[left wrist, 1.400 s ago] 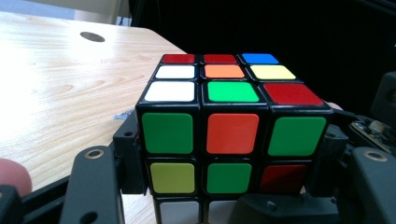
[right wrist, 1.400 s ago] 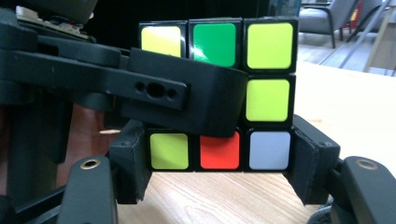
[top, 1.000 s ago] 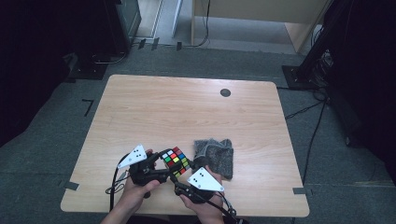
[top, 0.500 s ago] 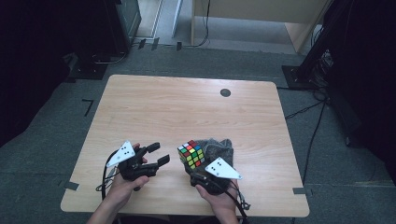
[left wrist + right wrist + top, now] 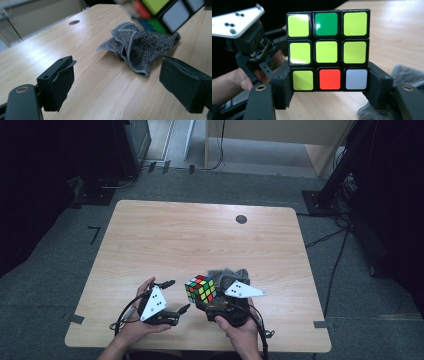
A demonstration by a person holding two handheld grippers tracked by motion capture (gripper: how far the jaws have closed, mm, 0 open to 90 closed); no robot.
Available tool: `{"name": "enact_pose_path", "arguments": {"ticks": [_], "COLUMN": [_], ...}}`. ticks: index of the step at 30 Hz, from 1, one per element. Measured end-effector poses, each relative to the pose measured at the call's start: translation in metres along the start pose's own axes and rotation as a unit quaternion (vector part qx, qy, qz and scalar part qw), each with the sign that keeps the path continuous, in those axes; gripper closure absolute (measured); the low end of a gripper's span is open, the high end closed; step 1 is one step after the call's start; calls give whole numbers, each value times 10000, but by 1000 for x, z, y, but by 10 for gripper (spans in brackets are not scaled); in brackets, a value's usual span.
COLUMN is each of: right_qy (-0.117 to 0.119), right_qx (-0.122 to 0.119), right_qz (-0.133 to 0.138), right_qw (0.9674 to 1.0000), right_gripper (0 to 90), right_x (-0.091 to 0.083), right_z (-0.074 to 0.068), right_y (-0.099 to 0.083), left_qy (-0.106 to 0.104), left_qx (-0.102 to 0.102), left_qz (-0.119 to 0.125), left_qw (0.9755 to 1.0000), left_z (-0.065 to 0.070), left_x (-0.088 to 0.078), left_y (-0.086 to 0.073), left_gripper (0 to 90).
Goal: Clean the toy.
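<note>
Left gripper let go, and the cube went over to the right!

The left gripper (image 5: 172,296) had just been opening and its jaws stood spread with nothing between them, pulled off to the left of the puzzle cube (image 5: 200,288). A second before, both grippers were at the cube; here the right gripper (image 5: 329,87) alone pinched its bottom layer, lifted above the grey cloth (image 5: 140,47) on the table (image 5: 200,235). I'd judge a regrip comes next. No containers on the table.
</note>
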State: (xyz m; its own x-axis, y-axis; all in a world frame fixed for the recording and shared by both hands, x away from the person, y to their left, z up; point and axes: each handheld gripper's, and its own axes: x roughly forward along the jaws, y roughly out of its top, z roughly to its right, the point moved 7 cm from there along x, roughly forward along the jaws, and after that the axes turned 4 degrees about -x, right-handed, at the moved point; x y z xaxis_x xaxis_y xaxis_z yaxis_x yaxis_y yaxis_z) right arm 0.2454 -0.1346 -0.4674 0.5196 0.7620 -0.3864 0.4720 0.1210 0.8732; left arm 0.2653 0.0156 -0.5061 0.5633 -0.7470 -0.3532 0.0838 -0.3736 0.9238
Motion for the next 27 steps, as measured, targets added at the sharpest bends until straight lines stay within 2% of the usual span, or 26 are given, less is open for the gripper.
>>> {"name": "enact_pose_path", "arguments": {"ticks": [4, 7, 14, 18, 19, 20, 23, 25, 27], "right_qy": [178, 238, 476, 629, 636, 650, 735, 780, 693], "right_qx": [258, 331, 613, 799, 862, 923, 969, 991, 1028], "right_qz": [-225, -364, -762, -991, -1029, -1035, -852, -596, -281], "right_qw": [9993, 9985, 9941, 9899, 9889, 9882, 9889, 9902, 9919], "right_gripper": [347, 347, 347, 345, 343, 341, 303, 297, 295], "right_x": [6, 10, 18, 22, 23, 22, 18, 10, -1], "right_z": [-5, -7, -9, -10, -9, -8, -4, 2, 11], "right_y": [-4, -6, -14, -19, -20, -20, -16, -9, -1], "left_qy": [108, 211, 211, 213, 249, 241, 275, 199, 108], "left_qx": [469, 848, 1058, 1336, 1376, 1339, 1105, 798, 479], "left_qz": [29, -60, -24, -78, -103, -109, -178, -198, -168], "left_qw": [9988, 9962, 9942, 9908, 9901, 9906, 9933, 9964, 9987], "left_z": [7, 12, 19, 24, 25, 25, 19, 11, 3], "left_x": [0, 2, 4, 5, 6, 6, 6, 4, 1], "left_y": [2, 0, 1, -2, -2, -3, -2, -4, -5], "left_gripper": [131, 133, 153, 307, 320, 327, 335, 335, 336]}}
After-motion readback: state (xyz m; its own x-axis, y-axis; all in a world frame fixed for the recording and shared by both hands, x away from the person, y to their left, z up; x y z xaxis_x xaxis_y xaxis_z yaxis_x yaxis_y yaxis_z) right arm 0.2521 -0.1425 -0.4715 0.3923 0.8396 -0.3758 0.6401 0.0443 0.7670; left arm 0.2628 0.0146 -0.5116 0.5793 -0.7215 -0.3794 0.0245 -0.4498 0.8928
